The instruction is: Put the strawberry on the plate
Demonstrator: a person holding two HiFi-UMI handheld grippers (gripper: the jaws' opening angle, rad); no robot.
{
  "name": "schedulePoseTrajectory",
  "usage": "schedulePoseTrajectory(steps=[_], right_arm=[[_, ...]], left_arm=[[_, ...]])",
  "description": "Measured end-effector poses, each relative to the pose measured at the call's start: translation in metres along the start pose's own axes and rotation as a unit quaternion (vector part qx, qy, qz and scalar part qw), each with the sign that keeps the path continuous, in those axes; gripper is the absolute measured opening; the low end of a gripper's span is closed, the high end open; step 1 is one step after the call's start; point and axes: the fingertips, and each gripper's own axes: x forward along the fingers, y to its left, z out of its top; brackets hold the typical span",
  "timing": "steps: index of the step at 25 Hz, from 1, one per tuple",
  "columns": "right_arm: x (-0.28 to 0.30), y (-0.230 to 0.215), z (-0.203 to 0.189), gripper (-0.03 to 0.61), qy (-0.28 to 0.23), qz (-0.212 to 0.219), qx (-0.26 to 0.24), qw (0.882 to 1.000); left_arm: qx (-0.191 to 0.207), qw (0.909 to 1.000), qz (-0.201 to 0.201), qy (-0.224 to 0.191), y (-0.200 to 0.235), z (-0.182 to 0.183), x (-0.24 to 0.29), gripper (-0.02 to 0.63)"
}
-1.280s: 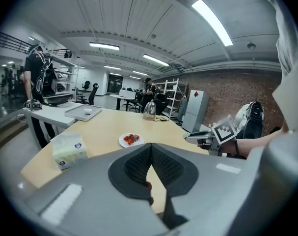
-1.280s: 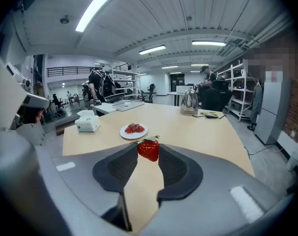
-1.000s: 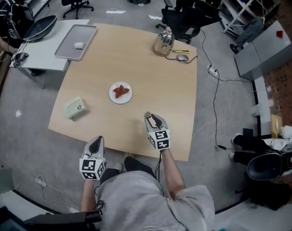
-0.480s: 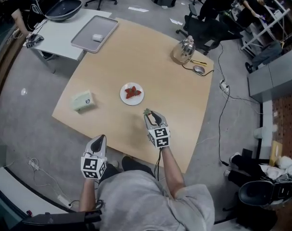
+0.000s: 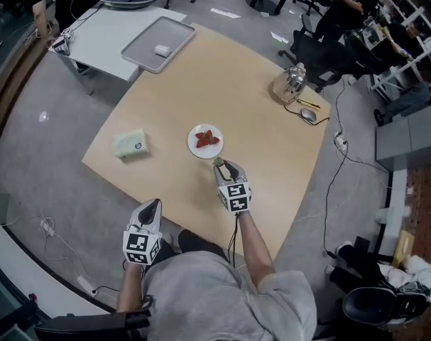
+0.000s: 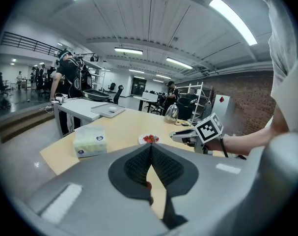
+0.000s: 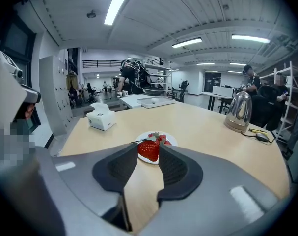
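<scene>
Strawberry [image 7: 148,150] is gripped between the pads of the right claw [image 7: 149,149], over the wide tabletop [image 5: 258,119] and just beside the white plate [image 5: 194,146], which carries other strawberries [image 5: 206,139]. The left claw [image 6: 150,147] is closed and empty, by the tabletop's near edge.
</scene>
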Motion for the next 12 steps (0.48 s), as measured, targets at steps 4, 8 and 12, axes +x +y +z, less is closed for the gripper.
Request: schedulePoseTrajectory(steps=[4, 8, 12], right_arm=[[0.016, -0.001, -0.002, 0.138, 0.008, 0.008, -0.005, 1.000], [0.033, -0.004, -0.005, 0.138, 0.018, 0.014, -0.011, 1.000], [0.049, -0.004, -0.008, 0.138, 0.033, 0.024, -0.017, 0.999]], left_arm=[[-0.001, 1.0000, 0.003, 0.000, -0.001, 0.000, 0.004, 0.020], [-0.006, 0.9999, 0.010, 0.001, 0.001, 0.001, 0.005, 0.020], [-0.018, 0.9997, 0.015, 0.006, 0.003, 0.001, 0.004, 0.020]])
